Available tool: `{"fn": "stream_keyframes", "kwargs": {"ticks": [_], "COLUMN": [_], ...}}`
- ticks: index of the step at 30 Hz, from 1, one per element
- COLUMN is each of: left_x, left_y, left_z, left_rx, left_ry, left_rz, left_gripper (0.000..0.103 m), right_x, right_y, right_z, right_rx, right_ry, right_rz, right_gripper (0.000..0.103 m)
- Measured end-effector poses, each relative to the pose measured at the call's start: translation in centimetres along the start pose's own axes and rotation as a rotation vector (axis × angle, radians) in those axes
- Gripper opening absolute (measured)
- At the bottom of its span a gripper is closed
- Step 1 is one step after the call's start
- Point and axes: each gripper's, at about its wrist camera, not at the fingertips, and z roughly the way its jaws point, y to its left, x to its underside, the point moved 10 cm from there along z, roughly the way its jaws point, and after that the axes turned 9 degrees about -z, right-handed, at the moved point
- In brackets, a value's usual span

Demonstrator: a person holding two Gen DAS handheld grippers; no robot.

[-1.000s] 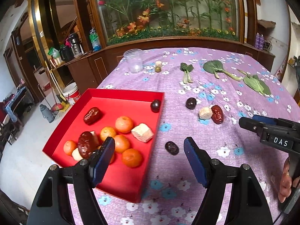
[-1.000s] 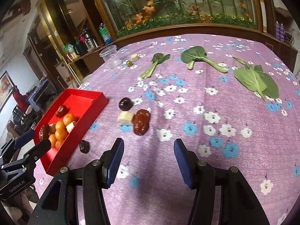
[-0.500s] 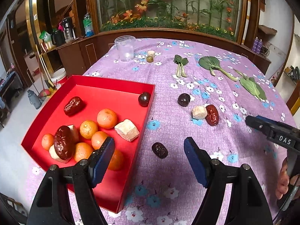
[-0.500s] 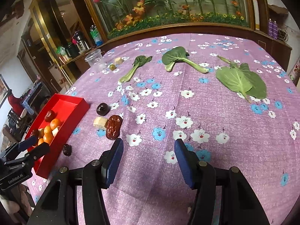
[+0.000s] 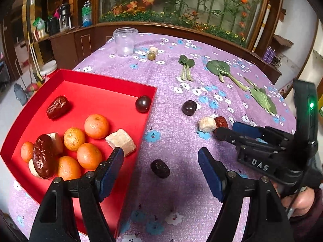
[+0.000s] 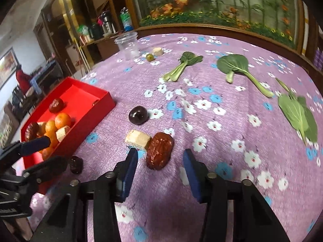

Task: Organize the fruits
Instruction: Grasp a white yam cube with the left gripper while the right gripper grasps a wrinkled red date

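The left tool (image 5: pixel 160 166) hangs open at the bottom of its view, a dark date (image 5: pixel 160 168) lying on the surface (image 5: pixel 181 129) between its tips, untouched. The red tray (image 5: pixel 97 92) at left holds oranges (image 5: pixel 96 126), dates and pale cubes. The right tool (image 6: pixel 160 159), at lower centre of its view, has just been narrowing; a red date (image 6: pixel 159 150) sits between its tips, not yet pressed, touching a pale cube (image 6: pixel 137 138). A dark plum (image 6: pixel 138 115) lies above them.

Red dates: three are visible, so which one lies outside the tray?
The red date on the purple cloth beside the pale cube; the others lie inside the red tray.
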Motion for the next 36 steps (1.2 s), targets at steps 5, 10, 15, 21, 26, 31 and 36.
{"fn": "stream_keyframes", "kwargs": {"ticks": [5, 10, 15, 21, 26, 31, 36], "left_x": [-0.4, -1.4, -2.2, -1.4, -0.7, -0.8, -1.0], "left_y": [0.1, -1.9, -4.3, -6.7, -8.1, -8.4, -8.6], "left_z": [0.2, 0.7, 2.3, 5.5, 7.4, 8.5, 8.7], "left_rx": [-0.008, 0.02, 0.073, 0.11, 0.149, 0.197, 0.186], "left_ry": [-0.007, -0.011, 0.019, 0.083, 0.127, 0.148, 0.13], "left_rz": [0.004, 0.033, 0.053, 0.086, 0.116, 0.095, 0.105], "left_gripper": [0.075, 0.075, 0.075, 0.073, 0.046, 0.035, 0.032], "right_x": [0.2, 0.2, 0.3, 0.9, 1.5, 1.5, 1.2], "right_y": [-0.2, 0.0, -0.4, -2.4, -4.0, -4.0, -3.8], "right_z": [0.9, 1.4, 1.3, -0.4, -0.6, -0.7, -0.4], "right_rx": [0.003, 0.004, 0.019, 0.053, 0.085, 0.073, 0.069], "right_ry": [0.013, 0.017, 0.017, -0.005, -0.003, -0.009, -0.02], "right_rz": [-0.006, -0.013, -0.018, 0.025, 0.039, 0.043, 0.029], "right_gripper": [0.05, 0.05, 0.029, 0.029, 0.029, 0.029, 0.03]}}
